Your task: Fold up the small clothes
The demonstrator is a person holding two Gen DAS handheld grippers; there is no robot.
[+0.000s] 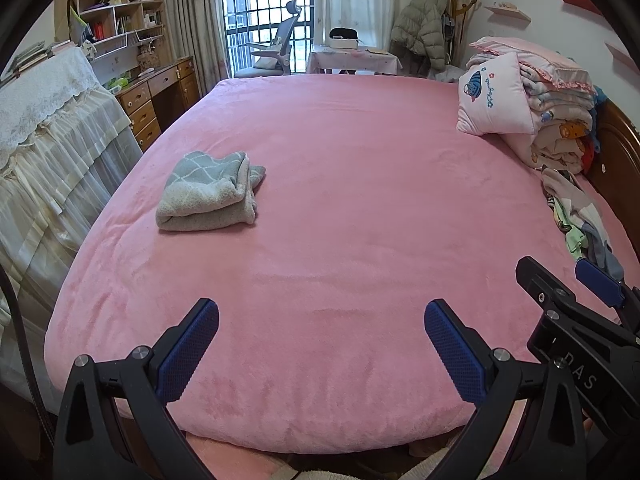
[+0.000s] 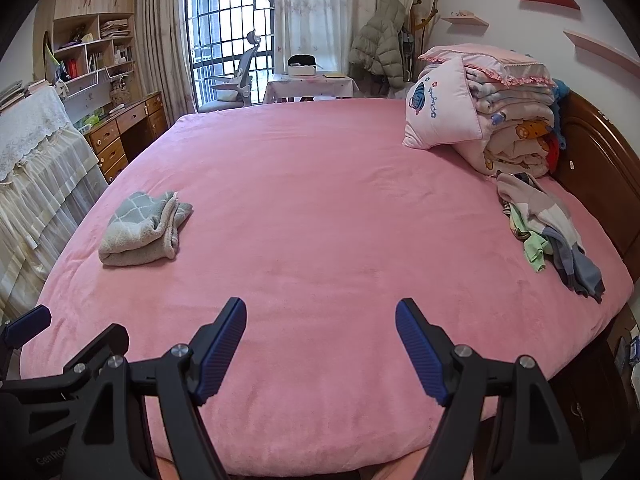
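A folded grey and white garment (image 1: 210, 192) (image 2: 144, 229) lies on the left part of the pink bed (image 1: 340, 208) (image 2: 320, 208). A loose heap of small clothes (image 2: 548, 232) (image 1: 576, 216) sits at the right side by the headboard. My left gripper (image 1: 322, 312) hovers open over the bed's near edge with nothing between its blue pads. My right gripper (image 2: 320, 312) is open beside it, also holding nothing. In the left wrist view the right gripper (image 1: 560, 276) shows at the right edge, close to the heap. The right wrist view catches part of the left gripper (image 2: 28, 326) at its lower left.
A pile of folded quilts and pillows (image 2: 492, 112) stands at the far right against a wooden headboard (image 2: 600, 160). A lace-covered piece of furniture (image 1: 52, 128) and a wooden desk (image 1: 160, 96) flank the bed's left side. A chair and small table stand by the window.
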